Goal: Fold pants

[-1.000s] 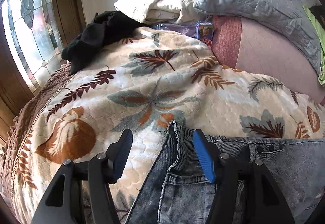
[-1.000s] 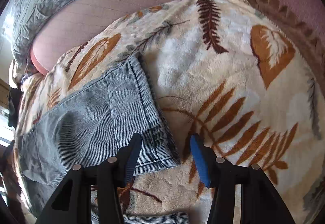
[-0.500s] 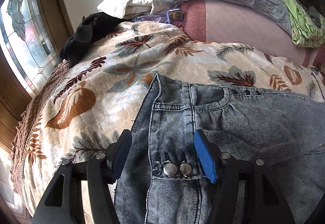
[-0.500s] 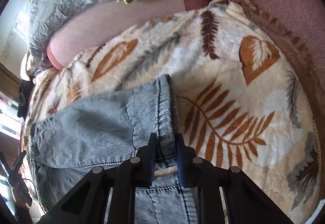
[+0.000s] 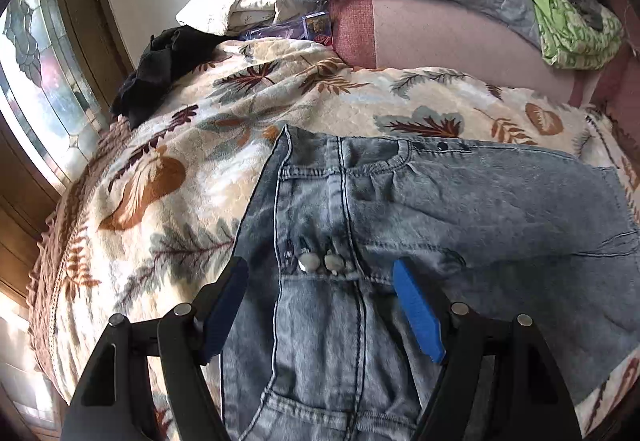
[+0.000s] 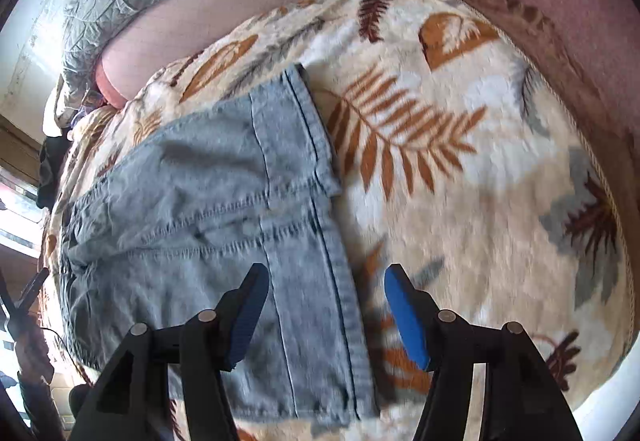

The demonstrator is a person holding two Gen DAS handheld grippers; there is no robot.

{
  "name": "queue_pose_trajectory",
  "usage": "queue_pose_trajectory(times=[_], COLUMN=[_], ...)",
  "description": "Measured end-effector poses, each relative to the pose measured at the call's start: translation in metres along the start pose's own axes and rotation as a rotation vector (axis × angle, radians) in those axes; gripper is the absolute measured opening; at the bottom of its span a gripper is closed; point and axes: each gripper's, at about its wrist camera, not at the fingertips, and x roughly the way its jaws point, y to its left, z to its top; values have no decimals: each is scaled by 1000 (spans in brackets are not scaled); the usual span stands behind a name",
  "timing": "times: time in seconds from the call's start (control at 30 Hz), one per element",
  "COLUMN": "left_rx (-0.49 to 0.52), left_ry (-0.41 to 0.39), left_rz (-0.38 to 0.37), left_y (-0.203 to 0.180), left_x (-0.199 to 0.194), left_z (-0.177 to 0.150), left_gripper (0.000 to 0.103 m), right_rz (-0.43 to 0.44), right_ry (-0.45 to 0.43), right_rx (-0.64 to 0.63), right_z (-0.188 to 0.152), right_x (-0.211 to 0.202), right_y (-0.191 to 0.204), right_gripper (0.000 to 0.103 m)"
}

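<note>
Denim pants (image 5: 460, 209) folded on leaf-print blanket (image 6: 460, 161); left gripper (image 5: 320, 305) and right gripper (image 6: 322, 311) both spread above fabric, holding nothing.

The pants (image 5: 460, 201) are made of faded blue denim, rough and matt, and dark stitched seams are seen along them. Shiny metal buttons (image 5: 320, 262) are fixed near their waist. Under the pants, a soft, fluffy blanket (image 5: 192, 177) of cloth is spread, printed with leaves. The left gripper (image 5: 320, 305) and the right gripper (image 6: 324, 307) are made of matt black plastic, with blue ribbed pads (image 5: 418, 315) and small shiny metal pins.
</note>
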Motion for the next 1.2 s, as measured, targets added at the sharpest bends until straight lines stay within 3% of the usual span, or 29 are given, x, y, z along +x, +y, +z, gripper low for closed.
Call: queue_pose_trajectory(times=[0.2,0.37,0.5,0.53,0.57,0.6,0.7,0.77,0.83,0.9,0.97,1.13,1.2], left_rx=[-216,-417,-454,-459,-462,-476,-532,-514,-451,-381,-364,-281,-270], left_ry=[140,191,220,218,218,225,187,136,80,72,96,267,266], left_rz=[-79,-184,-203,-212,-200,-165,-181,-195,-156,-150,-164,-91,-64], left_y=[49,77,80,79,79,81,91,94,91,84,79,63,62], left_x=[-14,-21,-12,-10,-9,-9,-20,-34,-47,-47,-36,11,12], left_z=[-73,-107,-117,-119,-118,-117,-118,-112,-99,-87,-77,-86,-94], left_gripper=[76,76,75,70,56,50,47,49,49,49,49,49,44], right_rz=[43,140,178,183,188,196,201,197,189,187,185,188,192], right_ry=[80,43,37,33,30,27,28,29,29,31,31,27,28], right_rx=[84,191,233,241,246,253,257,254,247,249,246,236,230], right_z=[-69,-85,-89,-89,-90,-91,-93,-95,-95,-94,-93,-93,-93], right_x=[19,9,9,8,8,6,5,6,8,9,9,8,9], right_y=[-28,-43,-47,-48,-48,-50,-49,-48,-46,-45,-45,-43,-44], right_gripper=[64,64,64,64,64,64,64,64,64,64,64,64,64])
